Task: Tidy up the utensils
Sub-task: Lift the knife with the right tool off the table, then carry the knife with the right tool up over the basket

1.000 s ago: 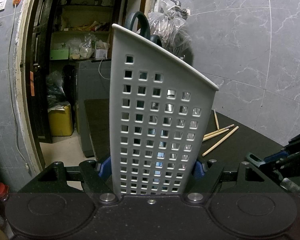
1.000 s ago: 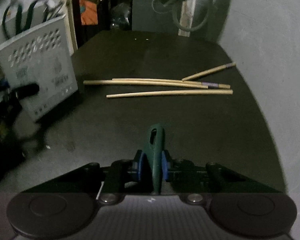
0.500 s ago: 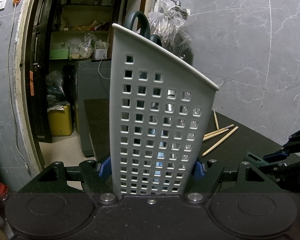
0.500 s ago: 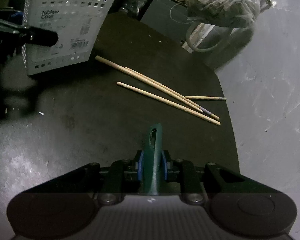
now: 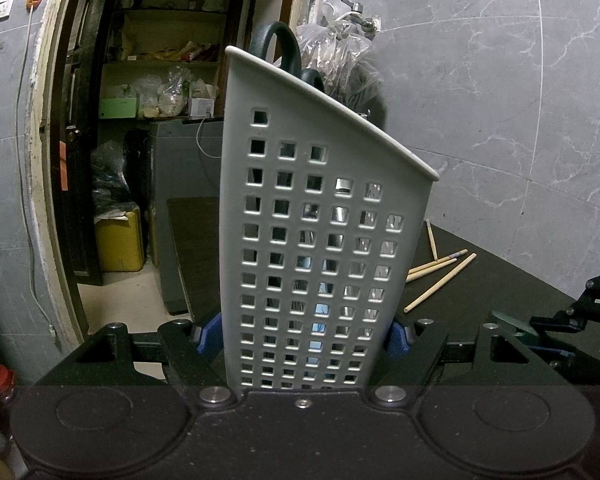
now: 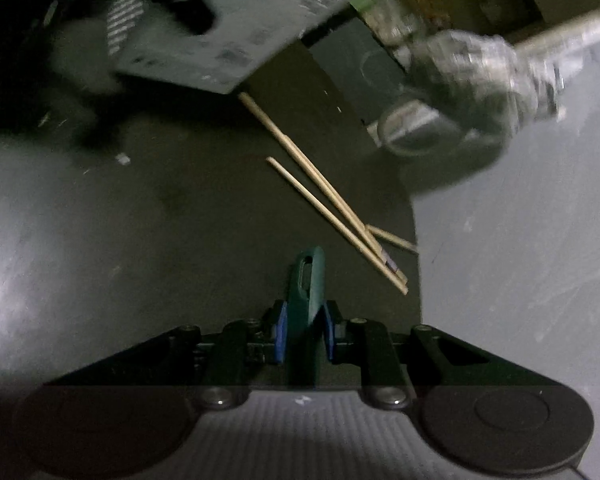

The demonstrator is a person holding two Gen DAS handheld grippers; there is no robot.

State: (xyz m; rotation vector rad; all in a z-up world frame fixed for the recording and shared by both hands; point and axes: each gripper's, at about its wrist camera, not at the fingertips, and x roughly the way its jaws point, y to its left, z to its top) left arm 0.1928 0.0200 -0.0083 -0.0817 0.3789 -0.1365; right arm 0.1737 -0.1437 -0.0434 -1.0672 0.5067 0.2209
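The right gripper (image 6: 303, 330) was clenched on a dark green utensil handle (image 6: 307, 280), its blue pads (image 6: 281, 332) pressing both sides, and the handle's slotted tip stuck forward past the fingertips. Just ahead and to the right of that tip lay the wooden chopsticks (image 6: 332, 220) on the black table (image 6: 180, 220), two long ones side by side running away toward the upper left, with a shorter stick crossing near their closer ends at the table's edge. Farther ahead, up and to the left, the white utensil caddy (image 6: 236, 36) appeared blurred, with the far end of one chopstick reaching its lower corner. A crumpled plastic bag (image 6: 472, 68) hung far ahead on the right, against the grey wall.

The left gripper (image 5: 308, 336) grasped the same caddy (image 5: 320, 248) by its narrow perforated body, blue pads (image 5: 210, 330) touching its two flanks. The caddy stood upright between the fingers, its rim sloping down to the right. Dark looped handles (image 5: 282, 46) rose above the high side of the rim. Through the square holes metal glinted, though what it belonged to could not be told. Beyond the caddy to the right, the chopsticks (image 5: 440, 280) lay on the table (image 5: 480, 292), and at the far right edge the other gripper (image 5: 560, 332) came into view, holding the green piece. To the left of the caddy opened a doorway with cluttered shelves (image 5: 160, 80) and a yellow container (image 5: 120, 242) on the floor.
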